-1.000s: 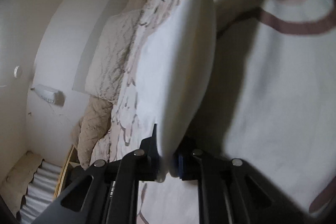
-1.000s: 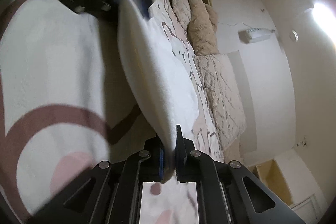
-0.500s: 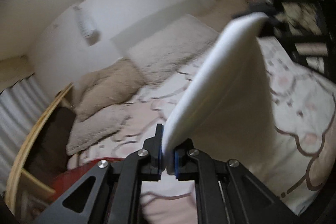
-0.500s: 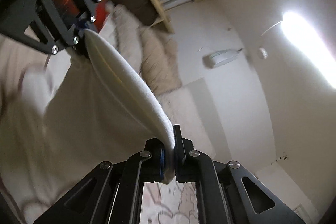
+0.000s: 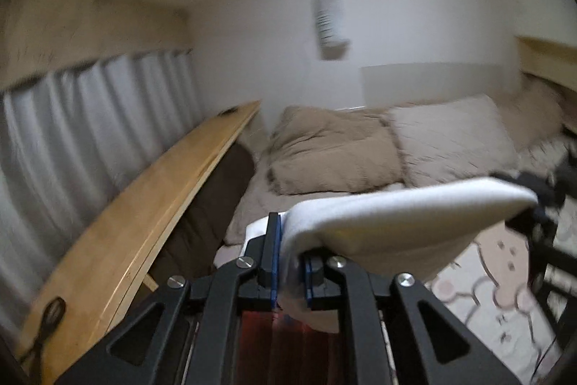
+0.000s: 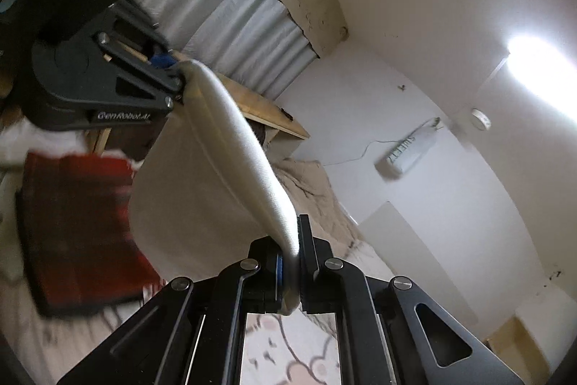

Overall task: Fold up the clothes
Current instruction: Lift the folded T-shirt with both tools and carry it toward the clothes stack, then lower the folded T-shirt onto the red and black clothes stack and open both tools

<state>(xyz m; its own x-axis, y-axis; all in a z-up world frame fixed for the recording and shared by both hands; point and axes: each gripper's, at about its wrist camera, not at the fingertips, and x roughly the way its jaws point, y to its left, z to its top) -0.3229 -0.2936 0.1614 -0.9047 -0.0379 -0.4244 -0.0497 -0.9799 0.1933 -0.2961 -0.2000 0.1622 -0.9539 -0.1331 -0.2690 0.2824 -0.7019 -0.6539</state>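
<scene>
2 black two-finger grippers, left gripper (image 5: 290, 262) and right gripper (image 6: 288, 271), each clamp an end of the soft white cloth garment (image 6: 234, 147). It looks light and limp, sagging below its stretched top edge, so corners seem the best hold.

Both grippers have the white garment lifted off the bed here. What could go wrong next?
1. The left gripper and right gripper each pinch only a narrow bit of the white garment edge; a tug apart might slip it free.
2. The hanging cloth could land on the red item instead of the bedsheet.
</scene>
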